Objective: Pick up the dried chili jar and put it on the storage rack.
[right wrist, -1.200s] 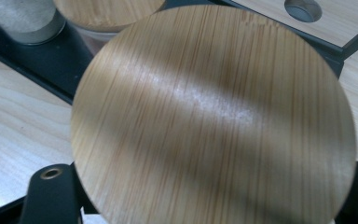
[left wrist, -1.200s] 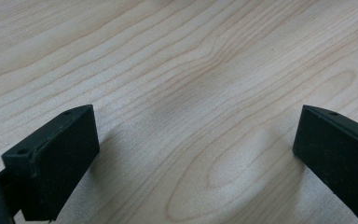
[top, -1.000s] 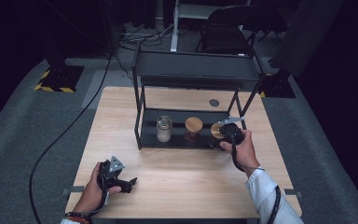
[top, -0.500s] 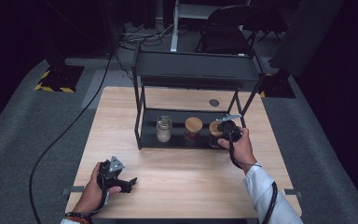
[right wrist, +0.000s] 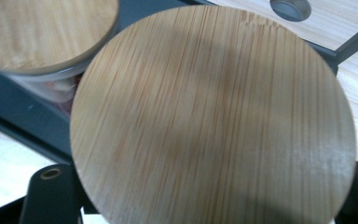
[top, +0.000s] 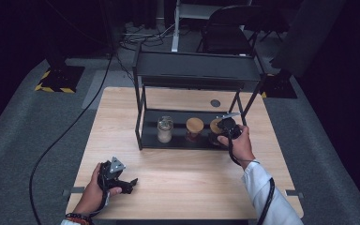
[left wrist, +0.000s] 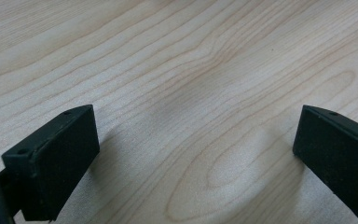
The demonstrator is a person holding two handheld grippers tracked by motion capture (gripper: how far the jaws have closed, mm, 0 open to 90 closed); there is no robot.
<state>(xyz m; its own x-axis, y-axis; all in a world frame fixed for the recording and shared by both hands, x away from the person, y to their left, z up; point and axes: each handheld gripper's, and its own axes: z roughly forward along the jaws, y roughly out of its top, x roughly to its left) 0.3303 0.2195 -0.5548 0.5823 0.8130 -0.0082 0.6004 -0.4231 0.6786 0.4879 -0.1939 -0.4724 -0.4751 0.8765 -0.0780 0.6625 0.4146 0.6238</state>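
On the high view my right gripper (top: 226, 125) is at the lower shelf of the black rack (top: 194, 70), at the right end of a row of 3 jars. It is on the right jar (top: 214, 126), the one with a bamboo lid. On the right gripper view this lid (right wrist: 212, 116) takes almost the whole frame, and the 2 black jaws stand at its left and right sides, low in the picture. The jaws are closed on this jar; I see the lid between them and the pads are against its body below the lid.

Just beside it, to the left, there is the middle jar (top: 194, 127), also with a bamboo lid; on the right gripper view its lid is at the upper left corner (right wrist: 46, 32). The 2 lids look very near, but I cannot tell if the jars touch. Further left stands the clear jar (top: 164, 129), with a glass-looking top, apart from the other 2.

My left gripper (top: 122, 180) rests low on the wooden table (top: 183, 183), near the front edge and well apart from the rack. On the left gripper view its 2 jaws are wide apart, with only bare wood between them, so it holds nothing.

A small round hole (top: 215, 103) is in the table behind the rack.
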